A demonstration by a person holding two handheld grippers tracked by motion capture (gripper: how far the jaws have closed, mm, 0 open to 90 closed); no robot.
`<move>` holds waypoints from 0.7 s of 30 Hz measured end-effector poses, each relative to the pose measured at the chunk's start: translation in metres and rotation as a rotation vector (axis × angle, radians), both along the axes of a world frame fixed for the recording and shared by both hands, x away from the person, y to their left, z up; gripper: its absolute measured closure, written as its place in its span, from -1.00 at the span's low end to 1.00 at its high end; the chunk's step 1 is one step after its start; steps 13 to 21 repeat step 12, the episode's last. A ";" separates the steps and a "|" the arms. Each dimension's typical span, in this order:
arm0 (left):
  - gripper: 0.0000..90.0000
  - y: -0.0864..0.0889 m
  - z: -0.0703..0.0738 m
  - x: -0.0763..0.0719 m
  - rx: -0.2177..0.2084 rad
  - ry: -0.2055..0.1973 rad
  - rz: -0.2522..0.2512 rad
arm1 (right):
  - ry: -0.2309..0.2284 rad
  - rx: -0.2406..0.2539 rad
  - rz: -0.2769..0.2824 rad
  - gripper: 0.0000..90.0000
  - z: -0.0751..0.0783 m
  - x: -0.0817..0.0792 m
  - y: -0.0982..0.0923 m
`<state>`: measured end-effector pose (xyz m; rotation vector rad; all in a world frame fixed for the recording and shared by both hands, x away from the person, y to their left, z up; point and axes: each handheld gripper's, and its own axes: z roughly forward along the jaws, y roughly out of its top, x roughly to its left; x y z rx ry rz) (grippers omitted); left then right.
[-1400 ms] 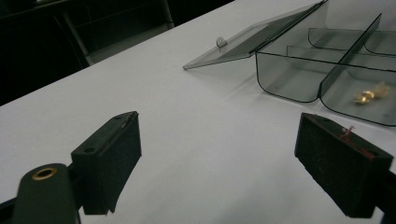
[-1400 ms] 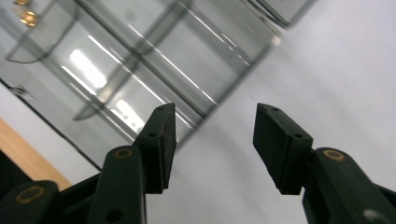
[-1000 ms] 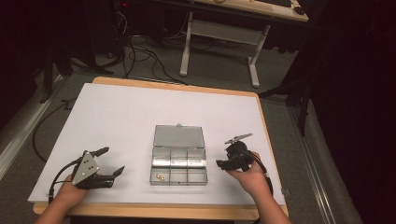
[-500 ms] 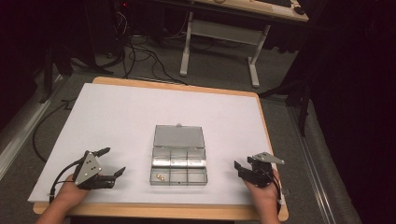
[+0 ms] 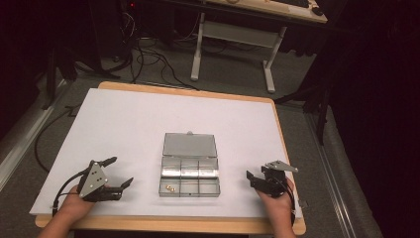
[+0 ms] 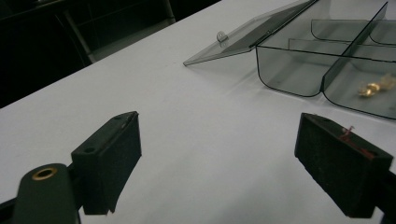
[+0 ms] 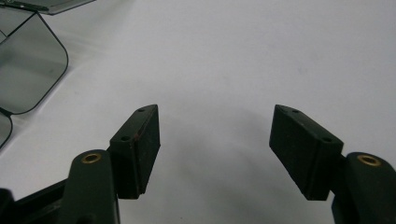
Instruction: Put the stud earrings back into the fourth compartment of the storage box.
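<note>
White surface [image 5: 148, 124] w/ clear compartment box [image 5: 189, 171] near front-centre, lid [image 5: 190, 145] flat open; small gold bit [image 5: 170, 188] in its front-left cell. Left claw [image 5: 121, 173] at front-left corner, jaws wide apart, empty. Right claw [image 5: 251, 179] at front-right edge, jaws apart, empty. Both hands low by front edge.

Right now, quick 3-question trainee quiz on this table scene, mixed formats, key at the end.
1. True or false: the clear compartment box has its lid shut.
2. Multiple choice: the small gold pieces lie in which compartment, seen from the high view? A) near-left B) near-right C) far-middle
3. Fill in: the left claw and the right claw are both ____, holding nothing, on either side of the box.

Key: 1 false, the lid lies open behind the box; 2 A; 3 open.
</note>
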<state>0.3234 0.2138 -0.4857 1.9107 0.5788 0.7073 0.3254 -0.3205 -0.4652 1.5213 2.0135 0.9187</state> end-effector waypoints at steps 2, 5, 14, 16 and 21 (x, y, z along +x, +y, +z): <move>-0.67 0.000 0.000 0.000 -0.003 0.005 -0.001 | 0.003 -0.004 -0.003 -0.24 -0.001 0.000 0.001; -0.67 0.000 0.000 0.000 -0.001 0.002 0.000 | 0.008 -0.007 -0.008 -0.24 -0.001 0.001 0.001; -0.67 0.000 0.000 0.000 0.000 0.001 0.001 | 0.003 -0.008 -0.005 -0.23 0.000 0.000 0.000; -0.67 0.000 0.000 0.000 0.000 0.001 0.001 | 0.003 -0.008 -0.005 -0.23 0.000 0.000 0.000; -0.67 0.000 0.000 0.000 0.000 0.001 0.001 | 0.003 -0.008 -0.005 -0.23 0.000 0.000 0.000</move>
